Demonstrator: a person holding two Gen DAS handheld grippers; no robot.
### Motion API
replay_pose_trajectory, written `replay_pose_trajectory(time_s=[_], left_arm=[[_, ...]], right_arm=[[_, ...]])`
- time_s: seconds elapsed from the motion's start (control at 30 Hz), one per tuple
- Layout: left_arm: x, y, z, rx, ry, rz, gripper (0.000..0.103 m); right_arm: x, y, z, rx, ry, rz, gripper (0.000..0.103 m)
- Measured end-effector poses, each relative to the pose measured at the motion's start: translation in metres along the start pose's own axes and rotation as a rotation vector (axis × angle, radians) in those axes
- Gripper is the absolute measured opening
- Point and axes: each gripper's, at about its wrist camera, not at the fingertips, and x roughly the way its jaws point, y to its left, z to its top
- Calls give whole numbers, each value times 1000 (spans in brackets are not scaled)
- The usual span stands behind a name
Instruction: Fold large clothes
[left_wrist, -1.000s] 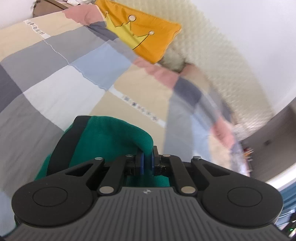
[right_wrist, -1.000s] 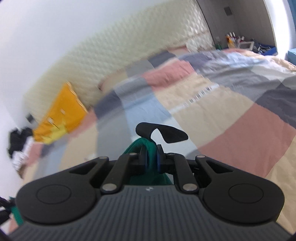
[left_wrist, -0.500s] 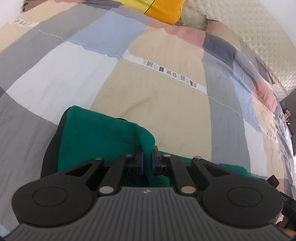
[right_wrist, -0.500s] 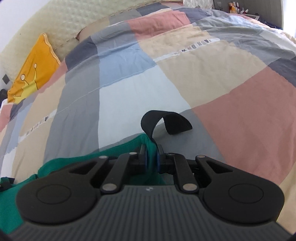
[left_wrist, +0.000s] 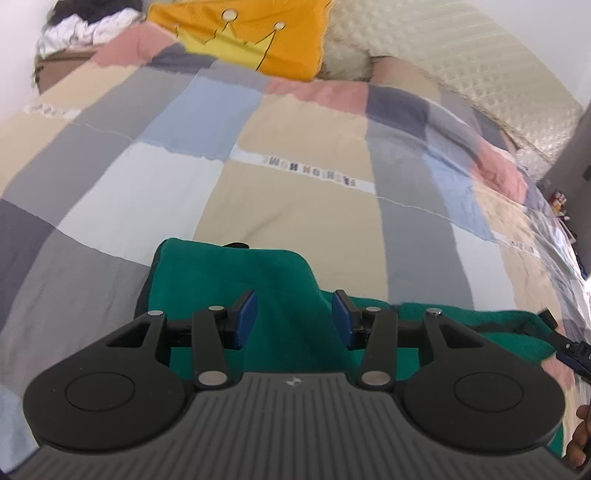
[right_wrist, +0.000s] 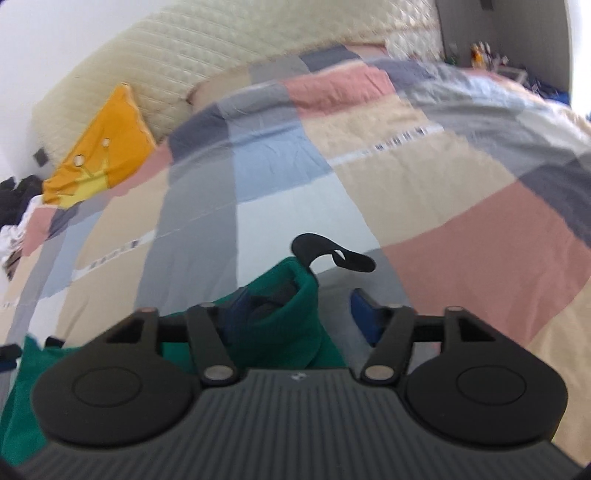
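Fingers of your left gripper (left_wrist: 293, 319) stand wide apart, blue pads (left_wrist: 246, 318) showing on both inner faces, and nothing is clamped between them. The green garment (left_wrist: 236, 280) lies flat on the bed directly under and ahead of that gap, its folded end squared off toward the pillows and a black trim edge (left_wrist: 236, 244) peeking out at the far side. From there the green cloth runs off to your right as a low band across the bottom of the left wrist view, so its long axis lies crosswise to the way the gripper points.

Your right gripper (right_wrist: 295, 317) is spread just as wide and also grips nothing. A bunched corner of the green garment (right_wrist: 291, 306) stands up between its fingers, leaning against the left one and hiding most of that blue pad; the right pad (right_wrist: 364, 317) is clear of the cloth. A black strap loop (right_wrist: 328, 253) curls up and over from the top of that corner toward the right. More green fabric trails away to the lower left.

Under both lies the patchwork duvet (left_wrist: 303, 206) in beige, grey, pale blue and pink blocks, with a white lettered strip (left_wrist: 310, 171) across it. An orange crown cushion (left_wrist: 251, 33) leans against the cream quilted headboard (right_wrist: 192, 85).
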Motion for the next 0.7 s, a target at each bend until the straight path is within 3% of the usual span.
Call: replay_pose_trajectory(time_s=[0.13, 0.4, 0.7], left_arm=[[-42, -19, -14, 84, -97, 18, 51], [-107, -57, -52, 203, -162, -32, 51], [-176, -70, -110, 213, -227, -144, 51]], right_arm=[[-30, 6, -4, -18, -18, 55, 63], [-98, 24, -26, -123, -106, 135, 63], [-160, 32, -64, -157, -154, 213, 63]])
